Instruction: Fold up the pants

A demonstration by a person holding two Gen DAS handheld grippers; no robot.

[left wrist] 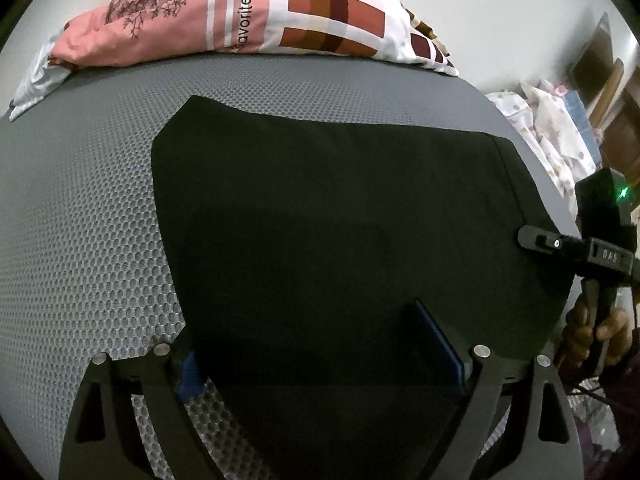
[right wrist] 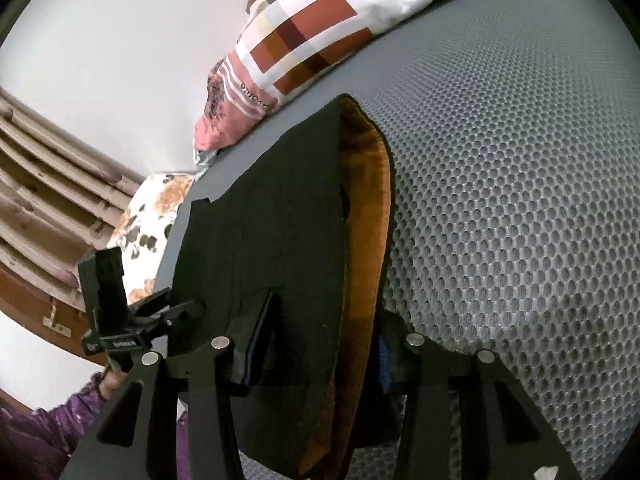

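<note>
Closest to my left cam, the left gripper (left wrist: 324,344) has its jaws spread wide over the near edge of the pants (left wrist: 328,208), gripping nothing. The right gripper (right wrist: 324,344) is partly closed with the thick, orange-lined end between its pads; it looks pinched, I think. The pants lie as a compact dark block on the grey mesh mattress (left wrist: 80,220), so I reckon the folding's mostly done, maybe one more fold or tidy-up. Right side is near the mattress edge, pillow (left wrist: 240,16) well clear, loads of room leftwards.
</note>
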